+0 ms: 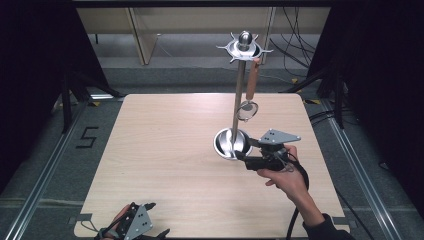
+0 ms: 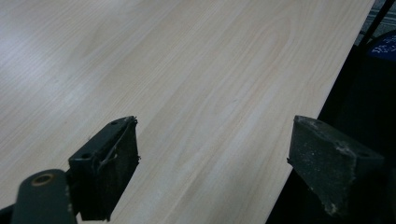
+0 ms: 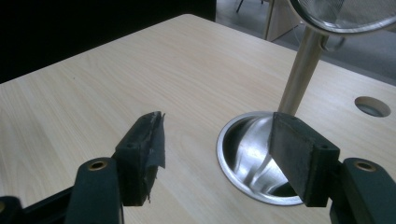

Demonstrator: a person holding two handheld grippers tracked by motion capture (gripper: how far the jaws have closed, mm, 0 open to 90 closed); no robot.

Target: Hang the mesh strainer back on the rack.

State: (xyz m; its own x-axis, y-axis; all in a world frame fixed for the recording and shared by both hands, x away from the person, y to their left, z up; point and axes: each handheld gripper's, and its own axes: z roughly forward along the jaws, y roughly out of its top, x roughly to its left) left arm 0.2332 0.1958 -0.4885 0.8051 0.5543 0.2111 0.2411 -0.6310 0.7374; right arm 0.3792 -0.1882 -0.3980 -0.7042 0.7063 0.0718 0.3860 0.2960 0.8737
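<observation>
Strainer [image 1: 248, 109], a small mesh type with a wooden handle, hangs from a hook on the top ring of the utensil stand [image 1: 239, 95], whose round steel base [image 1: 231, 144] sits toward the right edge of the tabletop [image 1: 165, 165]. Right tongs [image 1: 246, 150] rest just beside that base with jaws apart and empty, probably placed to steady or approach the stand. Left tongs [image 1: 150, 220] wait at the near edge toward the left corner, jaws apart, clear of the work.
</observation>
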